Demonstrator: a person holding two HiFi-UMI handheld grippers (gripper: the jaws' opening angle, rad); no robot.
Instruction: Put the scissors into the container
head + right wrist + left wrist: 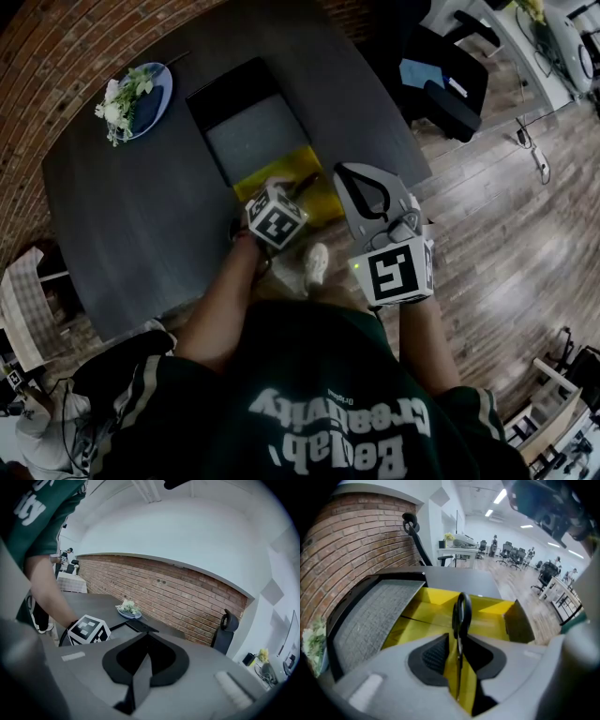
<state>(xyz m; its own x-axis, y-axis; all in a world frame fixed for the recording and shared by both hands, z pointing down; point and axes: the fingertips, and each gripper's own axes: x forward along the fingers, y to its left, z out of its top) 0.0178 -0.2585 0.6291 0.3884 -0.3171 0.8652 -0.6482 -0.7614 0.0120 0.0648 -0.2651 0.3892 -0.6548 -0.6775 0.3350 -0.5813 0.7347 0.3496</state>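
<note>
1. Left hand-held gripper (458,658), jaws apart, over the yellow container (426,597); scissors (462,613) loose between them.
2. Likely the release step; next, lift clear of the container. Right hand-held gripper (143,667) closed, empty, beside the container.

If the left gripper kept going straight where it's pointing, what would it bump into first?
The left gripper would probably hit the floor of the yellow container first, though depth is hard to judge. The scissors already stand between its parted jaws.
</note>
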